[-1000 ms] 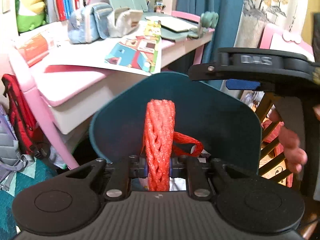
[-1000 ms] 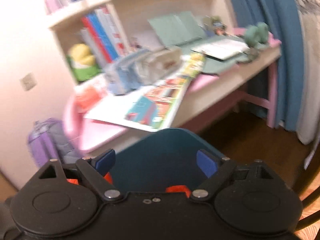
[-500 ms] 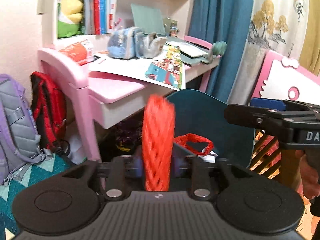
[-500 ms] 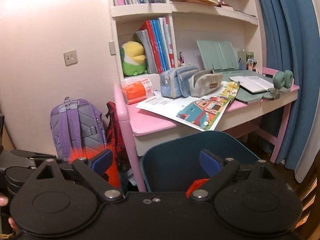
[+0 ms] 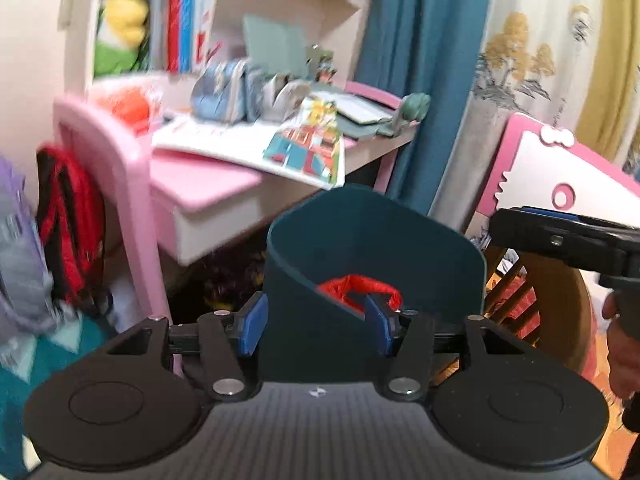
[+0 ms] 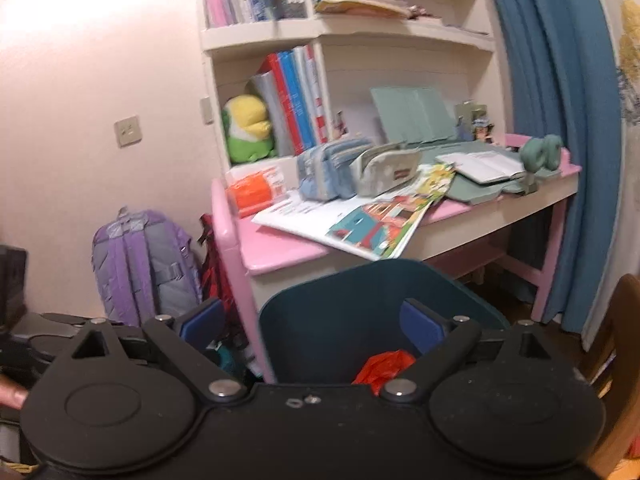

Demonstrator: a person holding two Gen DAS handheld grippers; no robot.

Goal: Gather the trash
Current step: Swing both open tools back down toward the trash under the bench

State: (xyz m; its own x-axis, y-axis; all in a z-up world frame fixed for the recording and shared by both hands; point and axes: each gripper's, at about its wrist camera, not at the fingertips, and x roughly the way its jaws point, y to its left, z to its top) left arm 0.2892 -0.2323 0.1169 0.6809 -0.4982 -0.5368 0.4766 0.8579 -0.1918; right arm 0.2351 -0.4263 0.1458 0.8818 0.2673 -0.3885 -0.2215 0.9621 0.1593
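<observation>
A dark teal bin (image 5: 380, 248) stands on the floor in front of the pink desk. Red mesh trash (image 5: 360, 286) lies inside it, with more red trash (image 6: 384, 364) showing in the right wrist view. My left gripper (image 5: 314, 326) hovers at the bin's near wall. Its jaws are opening and nothing is between the blue pads (image 5: 250, 328). My right gripper (image 6: 312, 322) stands open and empty over the near rim of the bin (image 6: 360, 280). In the left wrist view the right gripper (image 5: 532, 226) reaches in from the right, held by a hand (image 5: 624, 360).
The pink desk (image 6: 280, 252) carries books, pencil cases and an orange packet (image 6: 252, 192). A purple backpack (image 6: 144, 264) and a red bag (image 5: 72, 216) lean at its left. A wooden chair (image 5: 520, 300), a pink board (image 5: 560, 168) and a blue curtain (image 6: 560, 120) are to the right.
The left gripper has opened and the red mesh piece it held is no longer between its pads; red mesh lies in the bin. Both grippers have drawn back from the bin.
</observation>
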